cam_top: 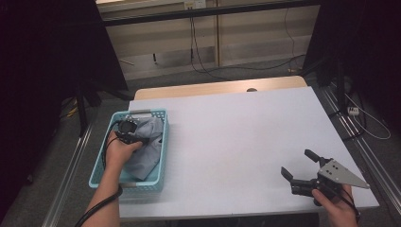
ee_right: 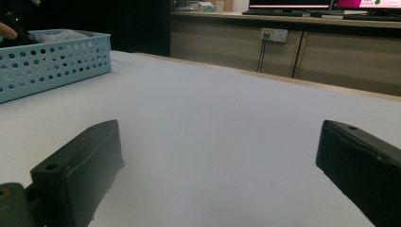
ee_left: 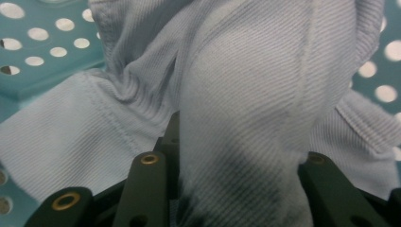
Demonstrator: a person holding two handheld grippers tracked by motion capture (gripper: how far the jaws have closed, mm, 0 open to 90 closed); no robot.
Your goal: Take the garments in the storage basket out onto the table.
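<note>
I find no text, label, brand or number that I can read. In the right gripper view, the monitors (ee_right: 331,4) on the far counter glow with coloured patches, but any writing there is too small and blurred for me to make out. The socket plate (ee_right: 274,34) on the cabinet front below them carries no mark I can read.

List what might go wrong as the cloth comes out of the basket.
1. The left gripper pinches just one bunched fold of the grey cloth, so it may slip free.
2. The light teal basket sits near the table edge and could drag along.
3. The right gripper rests far off, open, unable to steady it.
</note>
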